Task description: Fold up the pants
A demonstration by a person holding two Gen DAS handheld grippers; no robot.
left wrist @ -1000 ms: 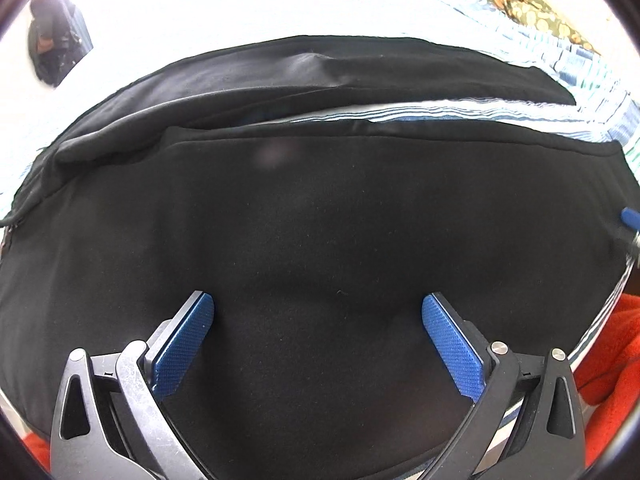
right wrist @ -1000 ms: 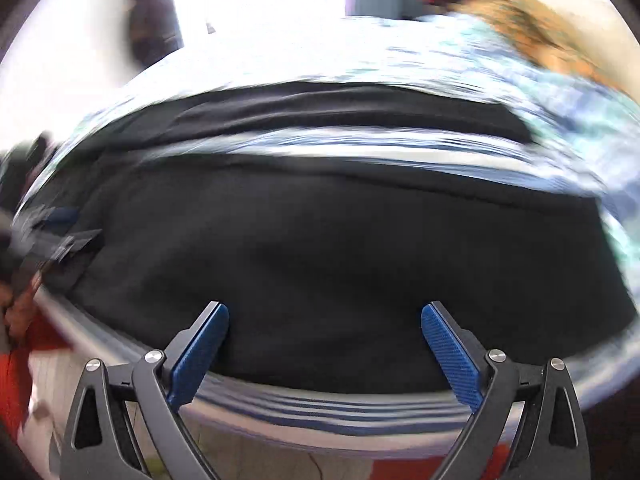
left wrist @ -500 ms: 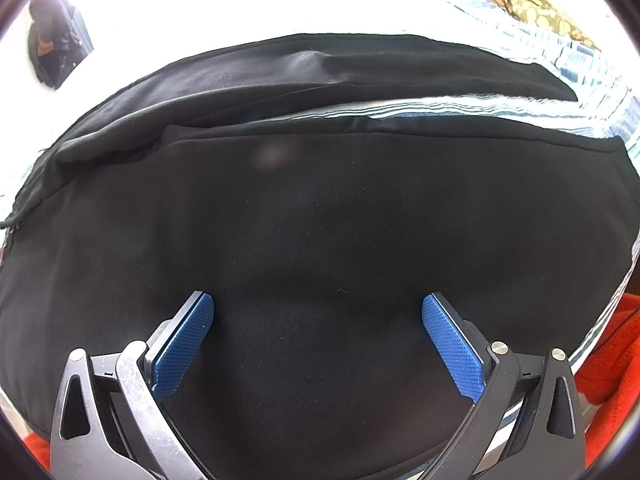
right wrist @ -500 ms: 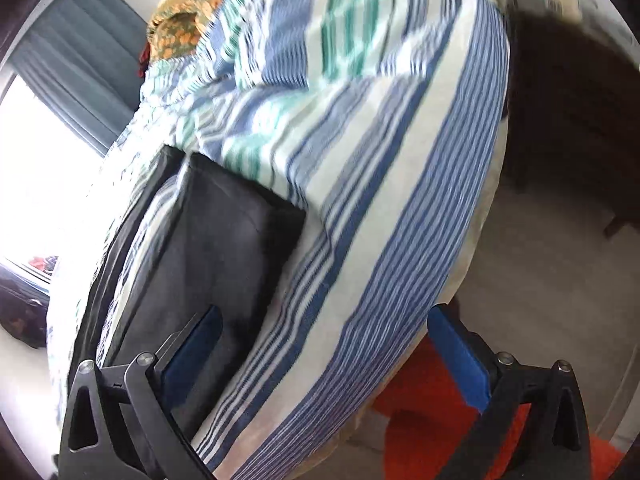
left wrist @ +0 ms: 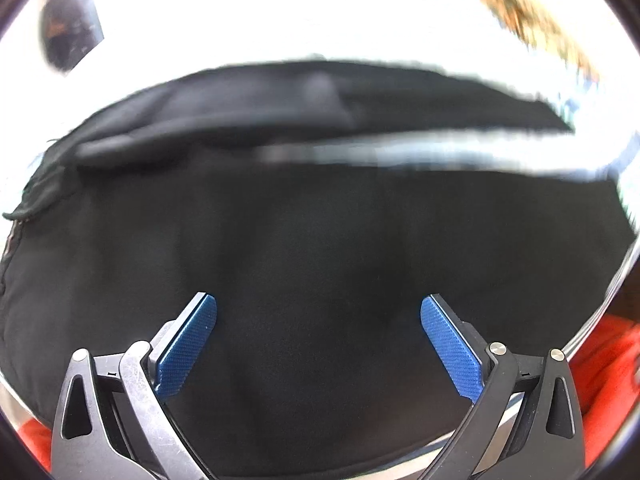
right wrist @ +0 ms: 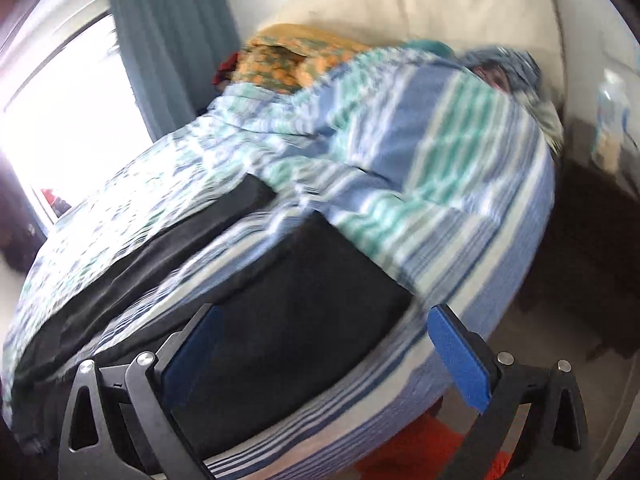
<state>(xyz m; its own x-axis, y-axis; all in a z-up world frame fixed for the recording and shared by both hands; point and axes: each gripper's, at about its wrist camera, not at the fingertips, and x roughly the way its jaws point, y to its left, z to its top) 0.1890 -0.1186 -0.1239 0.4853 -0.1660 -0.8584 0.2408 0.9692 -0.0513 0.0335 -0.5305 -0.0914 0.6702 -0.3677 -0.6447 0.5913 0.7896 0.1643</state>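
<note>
Over blurred black pants on striped bedspread, both hand-held grippers spread wide, empty, pant edges cropped.

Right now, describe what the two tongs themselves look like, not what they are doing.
Both tongs match. The left tongs and right tongs each have two dark grey, angular finger arms with triangular cut-outs and round silver pivot pins. Each finger carries a flat blue pad with a fine cross-hatched grip texture. No cables, markings or sleeves show.

Lying spread over the striped bed, black pants leaving bare cover rightward; heaped orange bedding blocking the far end.
</note>
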